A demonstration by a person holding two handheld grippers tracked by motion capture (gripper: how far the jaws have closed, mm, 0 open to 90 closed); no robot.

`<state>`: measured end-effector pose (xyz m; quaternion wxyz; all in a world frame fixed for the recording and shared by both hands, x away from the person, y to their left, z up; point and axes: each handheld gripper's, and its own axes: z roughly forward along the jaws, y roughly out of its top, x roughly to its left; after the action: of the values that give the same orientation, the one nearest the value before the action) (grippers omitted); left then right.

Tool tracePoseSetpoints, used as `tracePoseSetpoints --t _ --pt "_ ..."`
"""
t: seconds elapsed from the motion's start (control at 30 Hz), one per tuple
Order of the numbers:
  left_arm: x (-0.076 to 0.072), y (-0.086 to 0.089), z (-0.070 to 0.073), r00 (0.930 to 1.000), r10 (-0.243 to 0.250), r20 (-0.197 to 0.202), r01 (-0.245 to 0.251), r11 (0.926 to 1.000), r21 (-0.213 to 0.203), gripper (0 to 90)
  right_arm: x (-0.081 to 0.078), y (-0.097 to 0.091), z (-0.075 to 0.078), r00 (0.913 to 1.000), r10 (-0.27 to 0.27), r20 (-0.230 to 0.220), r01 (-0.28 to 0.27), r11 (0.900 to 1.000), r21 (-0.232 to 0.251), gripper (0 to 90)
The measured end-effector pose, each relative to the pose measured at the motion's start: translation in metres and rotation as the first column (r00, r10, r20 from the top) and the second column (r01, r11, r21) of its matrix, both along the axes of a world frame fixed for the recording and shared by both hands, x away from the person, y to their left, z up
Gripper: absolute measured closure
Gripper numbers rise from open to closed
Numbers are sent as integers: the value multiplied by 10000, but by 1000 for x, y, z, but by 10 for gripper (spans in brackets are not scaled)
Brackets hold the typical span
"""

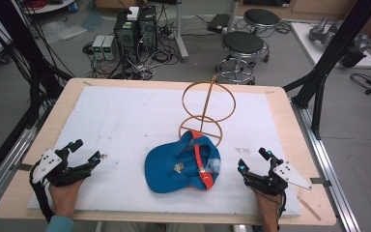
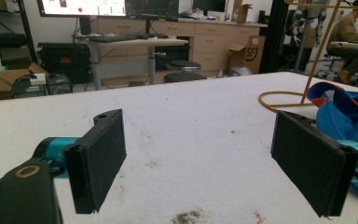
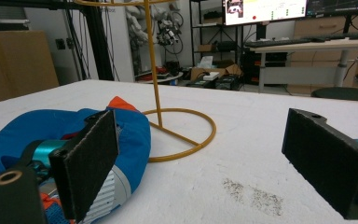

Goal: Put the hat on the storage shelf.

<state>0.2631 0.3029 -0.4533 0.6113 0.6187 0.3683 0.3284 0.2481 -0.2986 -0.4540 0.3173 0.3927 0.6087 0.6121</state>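
One blue baseball cap (image 1: 181, 166) lies upside down near the middle of the white tabletop (image 1: 125, 125), its orange strap (image 1: 201, 164) facing up and its far edge resting on the base ring of a gold wire stand (image 1: 207, 108). The stand rises just behind the cap, with one upright rod, one round base ring and one larger ring above it.

The left gripper (image 1: 84, 152) rests on the near left of the tabletop, well apart from the cap, its jaws spread wide with nothing between them. The right gripper (image 1: 253, 159) sits near right, just beside the cap, likewise released and empty; in the right gripper view the cap (image 3: 74, 135) lies behind its left jaw and the stand (image 3: 177, 126) straight ahead.

The work at hand looks like picking up the cap, probably to hang it on the stand. To do it well, I would bring each gripper in low from its own side, pinch the soft crown or brim edge rather than the strap, and lift both sides evenly so the cap does not fold or drag the light stand over.

Count: one cap, one stand, two grippers.
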Motion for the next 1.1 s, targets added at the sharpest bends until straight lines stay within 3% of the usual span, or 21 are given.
tracePoseSetpoints --t 0.17,0.2,0.57,0.73,0.77,0.83,1.03,1.1 --pt "-1 -1 0 10000 -8 71 7 10000 34 178 0 0 0 10000 19 43 -19 10000 8 98" --pt "-1 -1 0 10000 7 84 -8 10000 42 178 -1 1 0 9997 17 249 -12 9998 -182 97" --pt "-1 -1 0 10000 -22 49 21 9999 113 178 -1 3 0 9996 -124 255 132 9995 -298 98" --pt "-1 -2 0 9999 3 111 -4 9999 128 178 0 5 1 9999 -136 99 141 9987 -494 98" --pt "-1 -2 0 9999 3 102 -4 9999 124 178 2 5 2 9999 -75 -99 69 9984 -567 98" --pt "-1 -1 0 10000 -16 92 15 9999 135 178 4 5 2 9998 -63 -189 52 9983 -576 98" --pt "-1 -2 0 10000 -25 78 24 9998 195 178 6 6 4 9984 276 -487 -275 9996 16 98" --pt "-1 -2 0 10000 -28 84 27 9998 203 178 7 12 11 9988 411 -265 -417 9989 -208 98"
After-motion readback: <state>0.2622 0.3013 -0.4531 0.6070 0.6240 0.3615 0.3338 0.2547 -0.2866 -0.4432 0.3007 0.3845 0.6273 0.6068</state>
